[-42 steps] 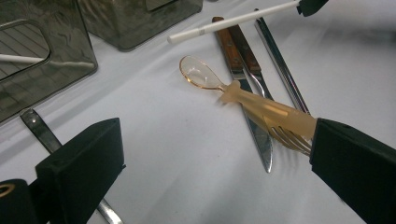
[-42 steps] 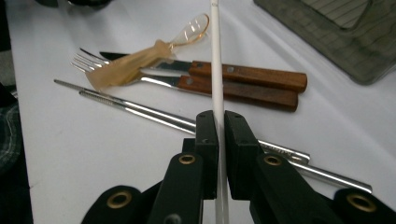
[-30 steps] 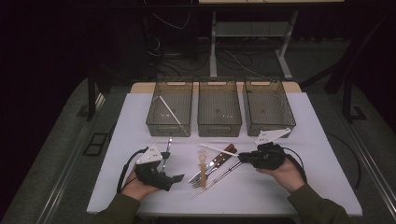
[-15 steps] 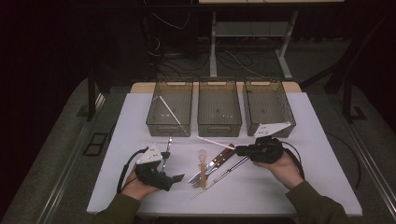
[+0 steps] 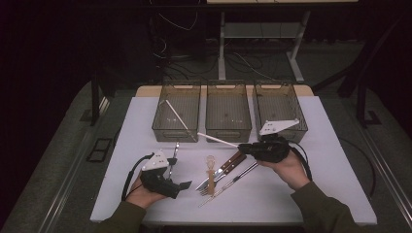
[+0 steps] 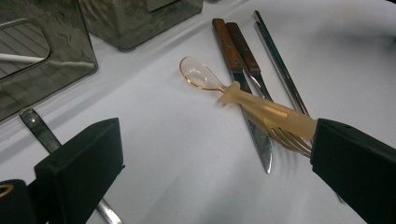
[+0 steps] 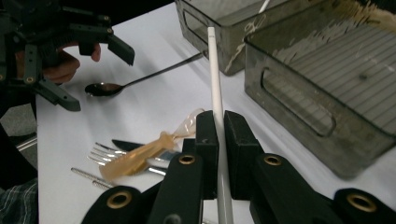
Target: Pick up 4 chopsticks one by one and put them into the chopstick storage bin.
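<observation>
left gripper (image 5: 180,185): nearest the person, resting low on the white table (image 5: 320,184) at the front left, held in the left hand (image 5: 141,194); its two black jaws stand wide apart with nothing between them, as the left gripper view shows.
metal spoon (image 7: 105,88): lies on the table just beside the left gripper, handle running away toward the bins; in the left gripper view its handle (image 6: 37,128) passes by the near jaw.
cutlery pile: in the middle of the table between the two grippers; an amber plastic spoon (image 6: 243,95) lies across a fork (image 6: 289,140) and a knife (image 6: 254,135), with a second wooden-handled piece (image 6: 243,49) and a thin metal rod (image 6: 275,58) alongside.
right gripper (image 7: 217,122): at the right of the pile, lifted off the table in the right hand (image 5: 286,167); jaws closed tight on the white chopstick.
white chopstick (image 7: 215,70): the thing in hand; pinched between the right jaws near one end, the free length pointing out to the left toward the left bin, clear of the table in the high view (image 5: 216,139).
left bin (image 5: 160,127): smoky clear plastic, at the far side of the table; a second white chopstick (image 5: 177,116) leans slantwise inside it.
middle bin (image 5: 228,131): just beside the left bin, floor bare in the high view.
right bin (image 5: 279,90): last of the row, behind the right gripper.
</observation>
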`<act>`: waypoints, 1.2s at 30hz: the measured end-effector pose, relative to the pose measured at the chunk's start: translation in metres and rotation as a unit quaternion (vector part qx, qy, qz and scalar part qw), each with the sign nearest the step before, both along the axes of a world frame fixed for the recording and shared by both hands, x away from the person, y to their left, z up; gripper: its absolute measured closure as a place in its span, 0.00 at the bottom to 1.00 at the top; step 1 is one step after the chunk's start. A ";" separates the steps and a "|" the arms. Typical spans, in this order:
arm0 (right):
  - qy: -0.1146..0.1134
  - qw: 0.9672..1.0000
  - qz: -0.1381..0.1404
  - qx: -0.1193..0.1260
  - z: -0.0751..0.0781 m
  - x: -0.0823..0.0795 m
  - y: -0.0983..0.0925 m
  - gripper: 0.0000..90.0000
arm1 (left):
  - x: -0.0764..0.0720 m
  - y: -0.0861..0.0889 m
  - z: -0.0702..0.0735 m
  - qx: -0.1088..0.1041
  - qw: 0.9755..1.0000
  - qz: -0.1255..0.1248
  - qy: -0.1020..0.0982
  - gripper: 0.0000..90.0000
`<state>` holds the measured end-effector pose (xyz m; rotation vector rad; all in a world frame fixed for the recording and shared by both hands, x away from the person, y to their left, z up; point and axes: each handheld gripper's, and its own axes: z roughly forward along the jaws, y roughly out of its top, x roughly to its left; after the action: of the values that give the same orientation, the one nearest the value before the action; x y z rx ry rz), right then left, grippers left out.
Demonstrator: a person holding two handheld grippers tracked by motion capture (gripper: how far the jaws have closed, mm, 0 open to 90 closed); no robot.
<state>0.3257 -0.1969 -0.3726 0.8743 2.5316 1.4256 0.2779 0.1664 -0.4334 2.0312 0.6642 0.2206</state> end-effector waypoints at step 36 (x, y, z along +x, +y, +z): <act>-0.029 0.997 -0.069 -0.023 0.030 0.081 0.090 0.94 | -0.001 0.000 0.000 -0.014 1.000 0.007 0.006 0.02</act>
<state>0.4063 -0.1065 -0.3423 0.9646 2.4004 1.3258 0.2773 0.1663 -0.4330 2.0030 0.6857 0.2076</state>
